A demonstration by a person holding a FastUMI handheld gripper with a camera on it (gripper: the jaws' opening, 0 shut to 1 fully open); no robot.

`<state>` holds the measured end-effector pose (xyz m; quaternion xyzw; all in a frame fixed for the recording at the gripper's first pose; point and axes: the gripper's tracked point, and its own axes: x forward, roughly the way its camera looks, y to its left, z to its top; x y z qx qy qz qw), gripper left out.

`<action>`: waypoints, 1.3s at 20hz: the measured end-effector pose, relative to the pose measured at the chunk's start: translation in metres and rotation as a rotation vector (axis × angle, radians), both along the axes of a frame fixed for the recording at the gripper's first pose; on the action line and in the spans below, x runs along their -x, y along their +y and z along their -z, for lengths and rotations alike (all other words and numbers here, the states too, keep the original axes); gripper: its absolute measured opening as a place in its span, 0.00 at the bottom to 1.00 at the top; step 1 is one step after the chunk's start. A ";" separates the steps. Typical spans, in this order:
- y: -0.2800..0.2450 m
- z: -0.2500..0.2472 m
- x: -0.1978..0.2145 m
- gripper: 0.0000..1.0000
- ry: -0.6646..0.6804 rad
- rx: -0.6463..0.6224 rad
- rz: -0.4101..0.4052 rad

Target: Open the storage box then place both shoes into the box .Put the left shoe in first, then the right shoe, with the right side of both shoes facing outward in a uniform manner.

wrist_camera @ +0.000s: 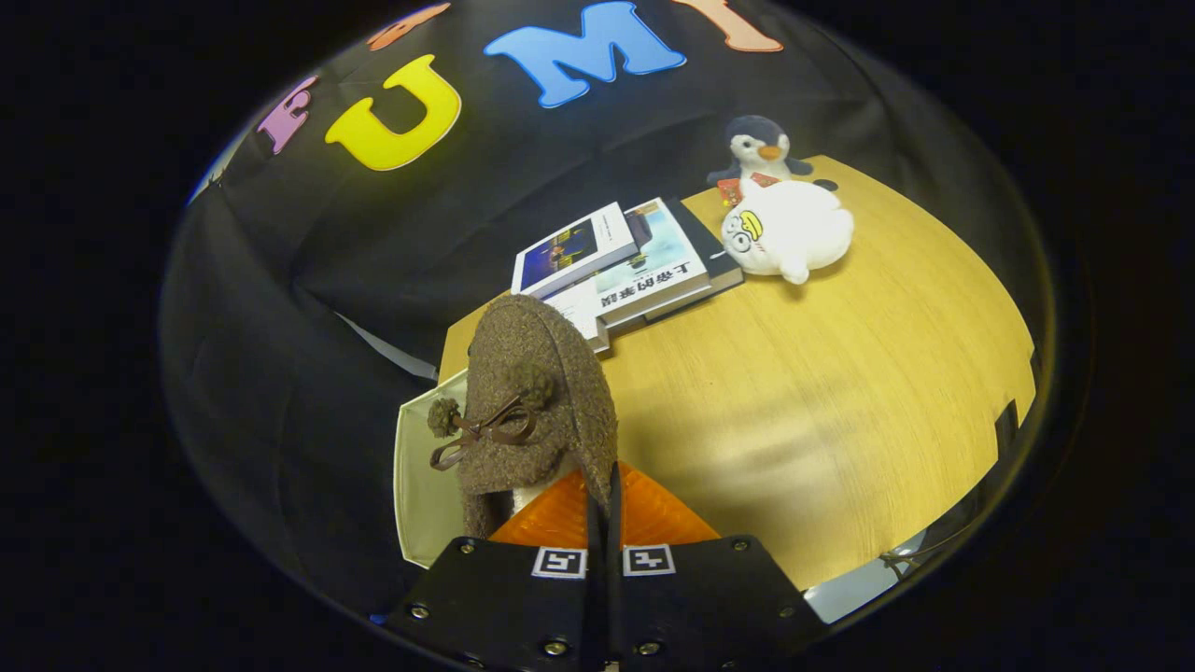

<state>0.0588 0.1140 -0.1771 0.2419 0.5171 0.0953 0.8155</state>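
A brown fuzzy shoe [537,401] is clamped by its rim between the nearly closed fingers of the tool [604,509] and held, toe away, over the pale storage box [420,485] at the desk [822,401] edge, apparently for lowering inside.

One brown fuzzy shoe [537,392], one pale storage box [420,485] beneath it, one wooden table [822,401], two plush toys: a penguin [758,147] and a white one [789,231]; books [625,266] in a stack, seemingly three or four, hard to separate
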 end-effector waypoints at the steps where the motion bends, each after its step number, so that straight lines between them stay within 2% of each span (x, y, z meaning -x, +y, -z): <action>1: 0.010 -0.003 -0.002 0.00 -0.004 -0.007 -0.006; 6: 0.064 -0.014 -0.010 0.00 -0.028 -0.030 -0.043; 14: 0.133 0.008 -0.007 0.00 0.000 -0.041 -0.110; 20: 0.146 0.023 0.001 0.02 0.010 -0.010 -0.112; 23: 0.161 0.010 -0.001 0.59 -0.038 -0.073 -0.113; 25: 0.155 0.003 -0.002 0.98 -0.076 -0.048 -0.128; 26: 0.152 0.000 0.000 0.98 -0.093 -0.030 -0.139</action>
